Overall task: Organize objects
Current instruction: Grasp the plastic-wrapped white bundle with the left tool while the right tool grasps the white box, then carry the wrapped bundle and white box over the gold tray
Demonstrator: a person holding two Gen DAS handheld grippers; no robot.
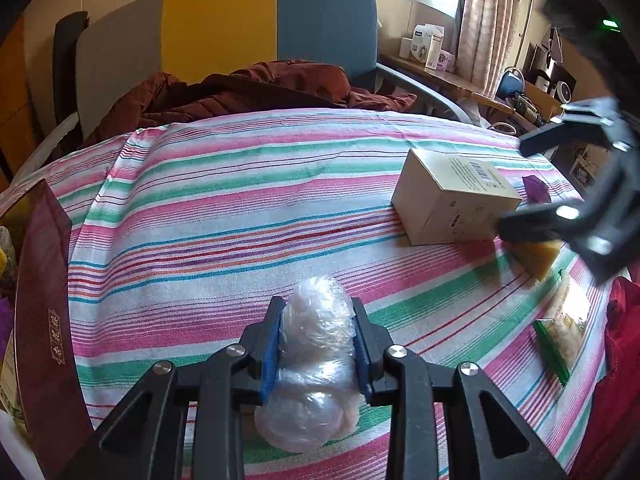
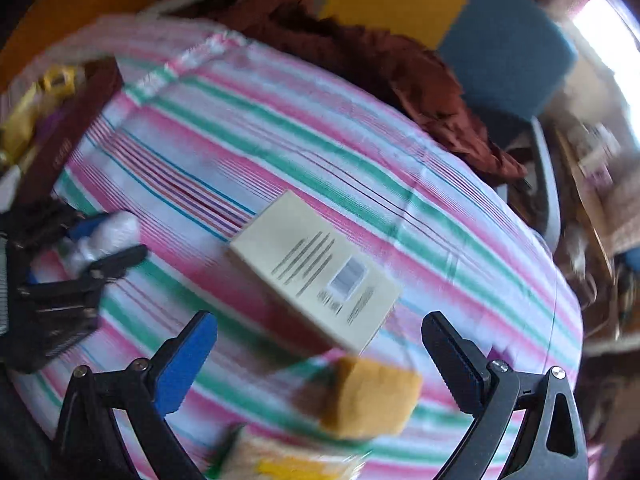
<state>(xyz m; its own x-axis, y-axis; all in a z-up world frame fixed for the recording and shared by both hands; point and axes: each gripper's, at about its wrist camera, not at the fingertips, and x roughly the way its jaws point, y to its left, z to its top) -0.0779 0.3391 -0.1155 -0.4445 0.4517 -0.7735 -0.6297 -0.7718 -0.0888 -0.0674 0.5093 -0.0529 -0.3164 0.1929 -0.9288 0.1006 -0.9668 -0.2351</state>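
We see the left gripper (image 1: 316,328) low in the left wrist view, its fingers (image 1: 269,360) pinching a clear plastic bundle (image 1: 316,360) on both sides; the bundle rests on the striped cloth (image 1: 240,208) that covers the tabletop. The grip is slightly easing, with the bundle still between the pads.

At the left edge stands a dark red box (image 1: 40,320) with gold ornament on its side, upright and open at the top. Its contents are mostly cut off, so we only note something yellow inside.

To the right, near the cloth's edge, lies a clear packet with a green strip (image 1: 560,328). Beyond it sits a yellow sponge (image 1: 538,258), just beside a white carton (image 1: 452,200) with a barcode label on top. A small purple piece (image 1: 536,190) lies behind the carton.

The right gripper (image 2: 318,344) hovers over the sponge with its fingers (image 2: 184,364) spread wide and nothing between the pads. The right wrist view is blurred, so we cannot tell whether a finger touches the sponge; it appears to be clear of it.

Farther back, a rust-brown quilted jacket (image 1: 248,88) lies heaped at the far edge of the cloth. Behind it stands a chair back (image 1: 224,28) in grey, yellow and teal panels.
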